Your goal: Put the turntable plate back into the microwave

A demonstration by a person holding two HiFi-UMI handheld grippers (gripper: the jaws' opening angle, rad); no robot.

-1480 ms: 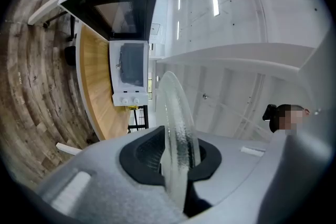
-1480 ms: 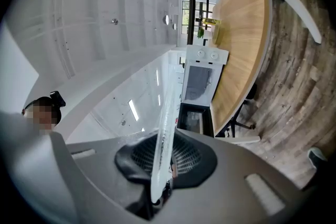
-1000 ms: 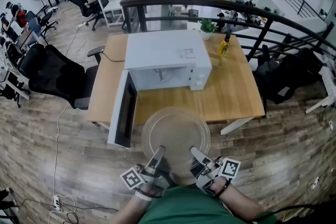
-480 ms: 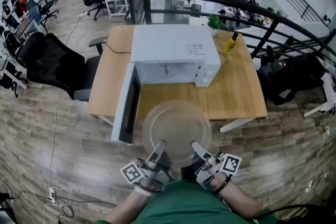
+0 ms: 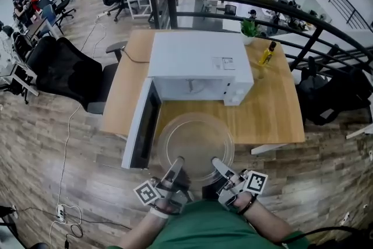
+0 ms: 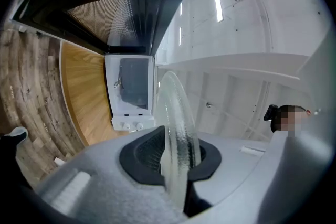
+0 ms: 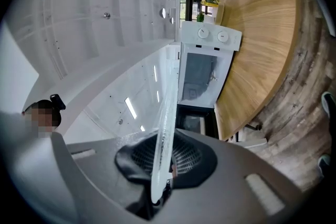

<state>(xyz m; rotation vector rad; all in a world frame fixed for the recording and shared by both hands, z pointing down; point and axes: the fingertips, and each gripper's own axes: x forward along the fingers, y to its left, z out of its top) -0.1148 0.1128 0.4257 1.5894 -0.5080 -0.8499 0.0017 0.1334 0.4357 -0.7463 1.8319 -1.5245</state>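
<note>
step: carry-in | turntable plate held level over worktop's near edge, facing open microwave | left gripper, right gripper each clamped on its near rim | next: likely slide it level through the opening, lower onto cavity floor

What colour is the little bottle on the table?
Yellow. The bottle shows best in the head view, beside the microwave.

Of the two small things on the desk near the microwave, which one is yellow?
The bottle, which has a dark cap. The other one, the potted plant, is green and stands farther back.
</note>
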